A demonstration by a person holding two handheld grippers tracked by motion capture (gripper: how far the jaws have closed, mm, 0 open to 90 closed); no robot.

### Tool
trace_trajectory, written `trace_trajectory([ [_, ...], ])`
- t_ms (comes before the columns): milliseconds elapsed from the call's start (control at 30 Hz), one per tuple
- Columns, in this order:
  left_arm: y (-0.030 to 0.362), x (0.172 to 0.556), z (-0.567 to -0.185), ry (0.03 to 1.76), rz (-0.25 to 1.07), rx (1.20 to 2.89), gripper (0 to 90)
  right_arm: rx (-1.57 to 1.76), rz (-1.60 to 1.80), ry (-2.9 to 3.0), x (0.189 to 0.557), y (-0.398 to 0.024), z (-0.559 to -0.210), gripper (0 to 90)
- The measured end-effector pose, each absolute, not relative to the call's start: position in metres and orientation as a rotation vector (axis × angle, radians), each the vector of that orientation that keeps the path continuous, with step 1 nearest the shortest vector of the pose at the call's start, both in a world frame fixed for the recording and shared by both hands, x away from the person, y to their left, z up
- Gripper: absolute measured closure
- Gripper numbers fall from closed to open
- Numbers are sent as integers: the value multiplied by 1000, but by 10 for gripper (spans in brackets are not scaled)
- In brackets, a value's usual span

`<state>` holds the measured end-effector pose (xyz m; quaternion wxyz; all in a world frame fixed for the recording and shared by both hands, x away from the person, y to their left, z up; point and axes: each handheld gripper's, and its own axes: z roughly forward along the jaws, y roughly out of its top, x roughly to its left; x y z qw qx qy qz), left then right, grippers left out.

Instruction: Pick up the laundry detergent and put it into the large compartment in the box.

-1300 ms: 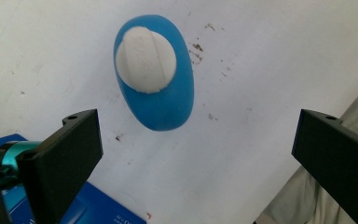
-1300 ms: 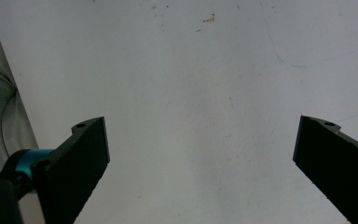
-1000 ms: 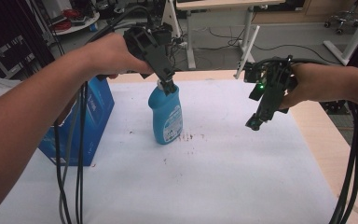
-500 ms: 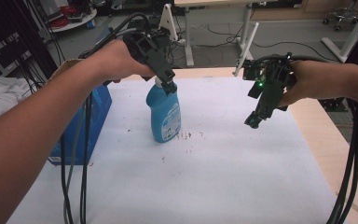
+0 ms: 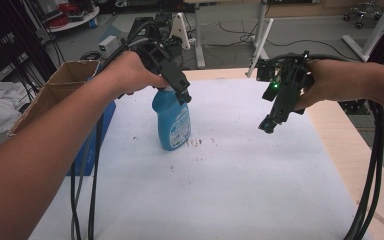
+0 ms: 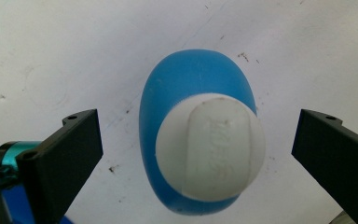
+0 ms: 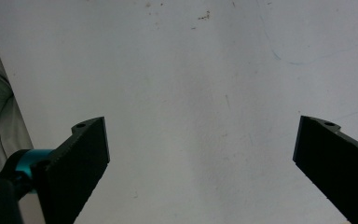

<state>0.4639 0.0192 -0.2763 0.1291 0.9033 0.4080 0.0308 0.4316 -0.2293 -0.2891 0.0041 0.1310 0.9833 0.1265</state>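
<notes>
A blue plastic bottle (image 5: 171, 125) with a white label stands upright on the white table (image 5: 230, 190). My left gripper (image 5: 182, 95) hangs just above its top. In the left gripper view the white cap (image 6: 209, 147) and blue shoulder (image 6: 193, 79) lie between the two jaws, which stand wide apart and touch neither side; my left gripper (image 6: 199, 119) is open. To the right, my right gripper (image 5: 269, 124) hovers above bare table, pointing down. In its own view my right gripper (image 7: 200, 123) is open with nothing between the jaws.
A cardboard box (image 5: 67, 77) sits over a blue container (image 5: 109, 114) at the table's left edge. Dark specks (image 5: 197, 142) dot the cloth beside the bottle. Cables (image 5: 87, 190) trail down from both hands. Desk legs (image 5: 260, 30) and a floor lie beyond the far edge.
My left gripper has stayed over the bottle's top, shifting only slightly. The right gripper has held its hover at the right. The bottle has not moved.
</notes>
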Motion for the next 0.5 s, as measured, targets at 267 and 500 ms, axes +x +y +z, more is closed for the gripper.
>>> trace_trajectory([
  [267, 17, 465, -289, 1208, 86, 2629, 17, 411, 398, 3081, 433, -230, -290, 26],
  [500, 15, 467, -294, 1225, 88, 2647, 26, 409, 398, 3084, 433, -230, -290, 26],
])
